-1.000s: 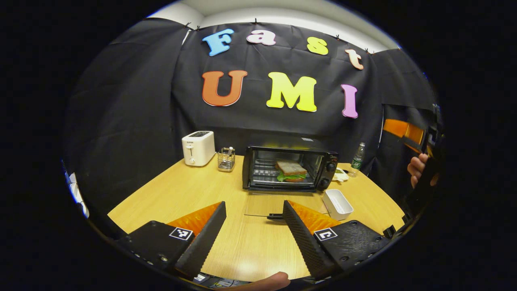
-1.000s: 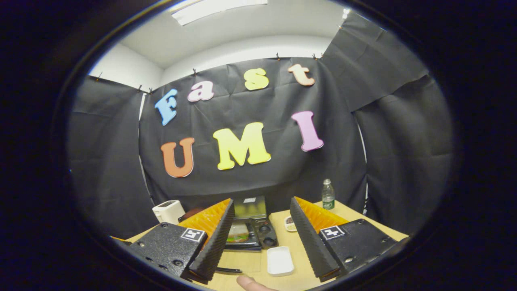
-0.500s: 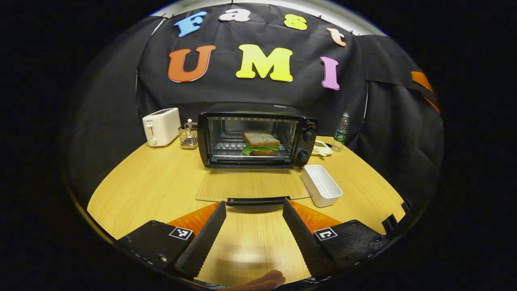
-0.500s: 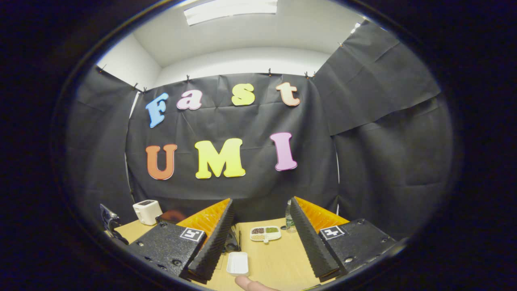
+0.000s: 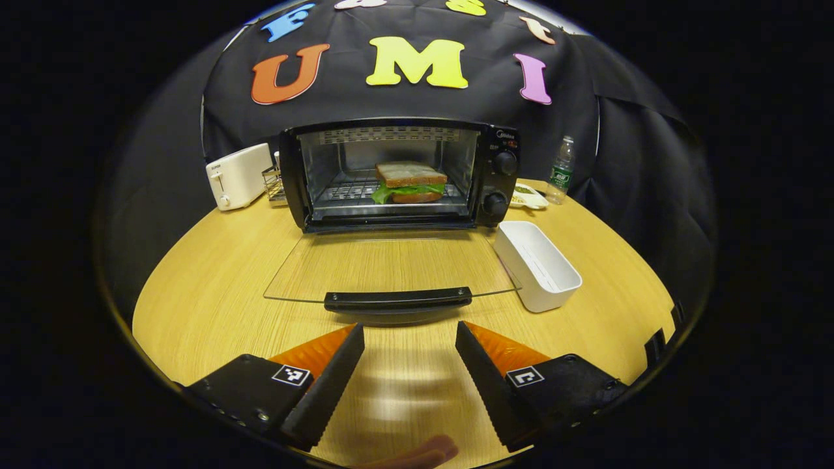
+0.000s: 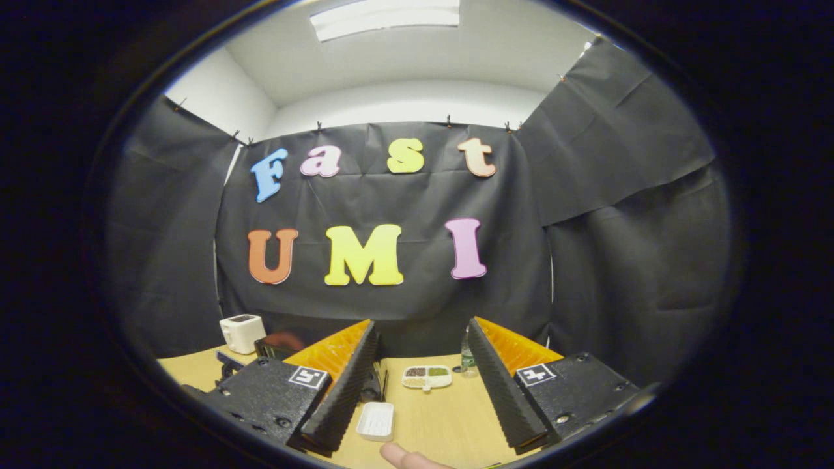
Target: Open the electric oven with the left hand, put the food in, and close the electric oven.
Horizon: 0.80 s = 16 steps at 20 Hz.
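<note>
In the left gripper view the black electric oven [image 5: 502,176] stands at the back of the wooden table with its glass door [image 5: 391,264] folded flat down toward me. A sandwich [image 5: 409,182] with bread and lettuce rests on the rack inside. The door's black handle [image 5: 398,299] lies just beyond my left gripper [image 5: 409,339], which is open and holds nothing. In the right gripper view my right gripper [image 6: 422,335] is open, raised and held nearly level, with nothing between its fingers. Part of the oven [image 6: 277,345] peeks out behind its left finger.
A white tray [image 5: 537,264] sits right of the oven door, also seen as the white tray [image 6: 376,420]. A white toaster [image 5: 238,174] and wire rack [image 5: 273,185] stand left of the oven. A divided snack dish [image 5: 526,195] and water bottle [image 5: 560,169] stand at its right.
My left gripper has moved forward and tipped downward, bringing the oven door handle close in front of its fingertips. The right gripper has swung slightly, staying raised and open.
</note>
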Each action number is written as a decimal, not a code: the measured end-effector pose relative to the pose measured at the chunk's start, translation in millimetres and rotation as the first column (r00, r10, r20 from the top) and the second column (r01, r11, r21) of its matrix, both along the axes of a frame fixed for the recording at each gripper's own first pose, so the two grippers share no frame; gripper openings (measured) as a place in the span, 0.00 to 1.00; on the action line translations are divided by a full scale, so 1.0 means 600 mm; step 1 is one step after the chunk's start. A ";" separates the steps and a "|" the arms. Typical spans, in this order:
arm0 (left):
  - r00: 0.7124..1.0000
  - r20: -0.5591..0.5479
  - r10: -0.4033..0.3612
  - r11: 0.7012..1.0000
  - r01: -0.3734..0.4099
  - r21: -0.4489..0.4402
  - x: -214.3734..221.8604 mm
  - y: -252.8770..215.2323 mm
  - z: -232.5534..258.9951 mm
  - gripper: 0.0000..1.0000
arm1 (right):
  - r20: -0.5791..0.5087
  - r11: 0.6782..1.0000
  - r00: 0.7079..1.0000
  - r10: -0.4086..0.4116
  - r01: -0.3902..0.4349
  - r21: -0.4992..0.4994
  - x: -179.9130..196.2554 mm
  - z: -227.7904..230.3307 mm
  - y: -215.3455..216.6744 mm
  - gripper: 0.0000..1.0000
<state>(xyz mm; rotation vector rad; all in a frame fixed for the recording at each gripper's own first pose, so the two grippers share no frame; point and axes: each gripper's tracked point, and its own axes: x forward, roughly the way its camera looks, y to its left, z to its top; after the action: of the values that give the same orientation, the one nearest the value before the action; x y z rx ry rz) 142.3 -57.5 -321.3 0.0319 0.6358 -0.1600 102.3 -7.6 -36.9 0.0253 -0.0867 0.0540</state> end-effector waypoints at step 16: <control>0.996 -0.069 0.060 0.997 -0.057 0.046 0.051 0.010 -0.026 0.93 | -0.002 0.994 0.995 -0.102 0.102 0.048 0.013 -0.026 -0.087 0.96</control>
<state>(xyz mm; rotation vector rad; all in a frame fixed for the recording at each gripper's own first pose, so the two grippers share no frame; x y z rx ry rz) 172.7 -51.5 -337.0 0.0504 0.7101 -0.0903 109.9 -59.6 -52.7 0.0692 -0.0897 -0.0498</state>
